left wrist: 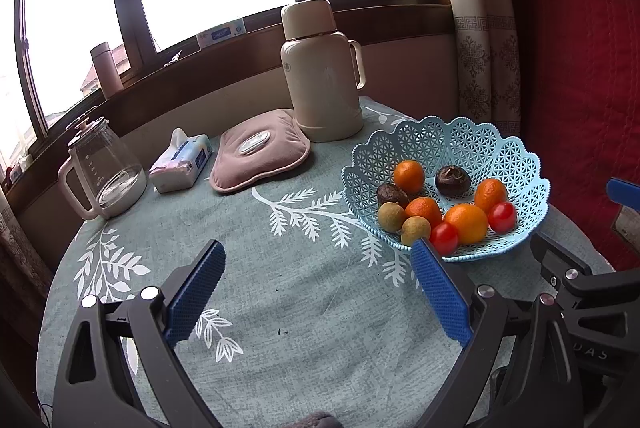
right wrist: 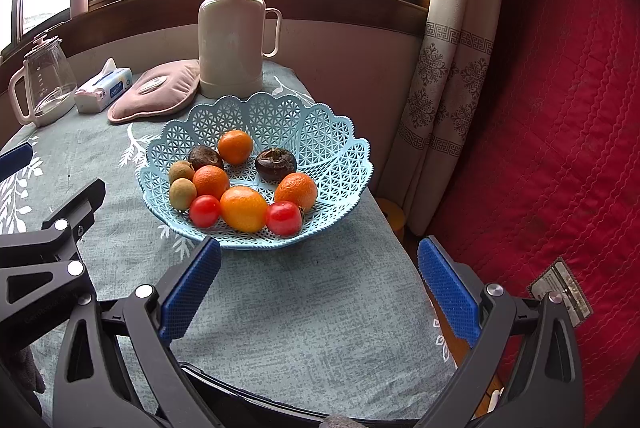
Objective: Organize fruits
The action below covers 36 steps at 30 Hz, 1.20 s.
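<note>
Nearest my lens, my left gripper [left wrist: 318, 274] hangs over the bare tablecloth [left wrist: 280, 308] with its blue pads spread wide and nothing between them. My right gripper [right wrist: 320, 268] is likewise spread wide and empty, just short of the blue lattice basket [right wrist: 256, 116]. The basket sits at the table's right edge and holds four oranges [right wrist: 243, 208], two cherry tomatoes [right wrist: 283, 217], two dark water chestnuts [right wrist: 275, 160] and two longans [right wrist: 182, 193]. Behind it stand a cream thermos [right wrist: 232, 40], a pink hot-water pouch [right wrist: 160, 90], a tissue pack [right wrist: 105, 88] and a glass kettle [right wrist: 46, 84].
</note>
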Each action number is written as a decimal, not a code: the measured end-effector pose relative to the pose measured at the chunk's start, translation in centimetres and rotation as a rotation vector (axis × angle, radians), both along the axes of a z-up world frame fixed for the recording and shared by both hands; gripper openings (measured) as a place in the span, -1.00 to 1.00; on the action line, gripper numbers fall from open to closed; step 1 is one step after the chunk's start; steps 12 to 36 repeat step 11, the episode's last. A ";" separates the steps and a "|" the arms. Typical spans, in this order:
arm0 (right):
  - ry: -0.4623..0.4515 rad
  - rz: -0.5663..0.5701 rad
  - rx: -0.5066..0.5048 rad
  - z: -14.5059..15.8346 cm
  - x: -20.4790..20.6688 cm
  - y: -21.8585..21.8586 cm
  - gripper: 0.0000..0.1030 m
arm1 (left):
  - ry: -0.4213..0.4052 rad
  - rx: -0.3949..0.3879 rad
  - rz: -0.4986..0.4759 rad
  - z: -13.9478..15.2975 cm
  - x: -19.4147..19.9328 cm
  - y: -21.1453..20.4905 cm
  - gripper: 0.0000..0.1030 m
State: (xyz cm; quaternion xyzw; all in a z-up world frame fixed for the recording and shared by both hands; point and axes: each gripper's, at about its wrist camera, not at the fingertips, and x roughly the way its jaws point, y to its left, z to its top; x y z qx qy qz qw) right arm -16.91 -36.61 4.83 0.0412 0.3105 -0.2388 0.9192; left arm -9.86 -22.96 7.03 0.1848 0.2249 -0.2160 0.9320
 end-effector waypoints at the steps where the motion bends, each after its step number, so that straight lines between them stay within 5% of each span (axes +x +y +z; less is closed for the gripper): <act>1: 0.000 0.000 0.000 0.0 0.0 0.0 0.94 | 0.000 0.000 0.000 0.0 0.0 0.0 0.81; 36: 0.013 0.010 0.032 -0.7 0.2 0.3 0.94 | 0.057 -0.011 0.024 -0.5 0.7 1.5 0.81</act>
